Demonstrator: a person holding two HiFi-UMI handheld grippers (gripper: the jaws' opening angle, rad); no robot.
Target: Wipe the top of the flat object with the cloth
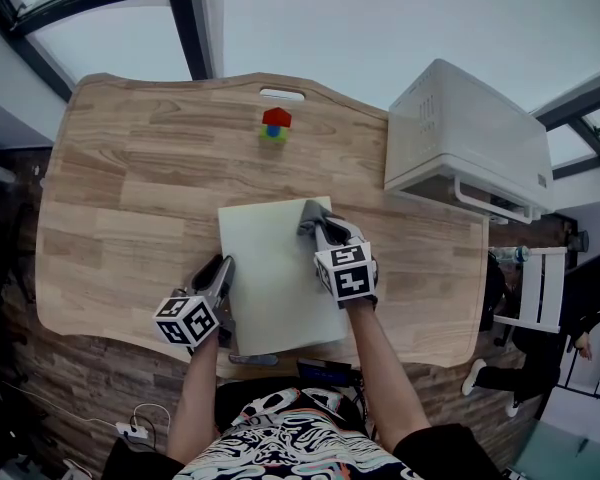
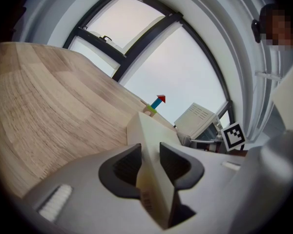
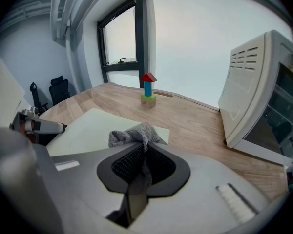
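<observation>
A pale flat board (image 1: 273,283) lies in the middle of the wooden table (image 1: 120,198). My left gripper (image 1: 223,276) is shut on the board's left edge; in the left gripper view the board (image 2: 145,133) stands edge-on between the jaws of that gripper (image 2: 149,168). My right gripper (image 1: 318,230) is shut on a grey cloth (image 1: 311,215) at the board's far right corner. In the right gripper view the cloth (image 3: 133,134) bunches out of the gripper (image 3: 143,152) onto the board (image 3: 88,130).
A white microwave-like box (image 1: 470,138) stands at the table's far right, also in the right gripper view (image 3: 256,96). A small toy block tower (image 1: 275,125) stands at the far middle, behind it a slot (image 1: 282,95) in the tabletop. A white chair (image 1: 535,288) is beside the table.
</observation>
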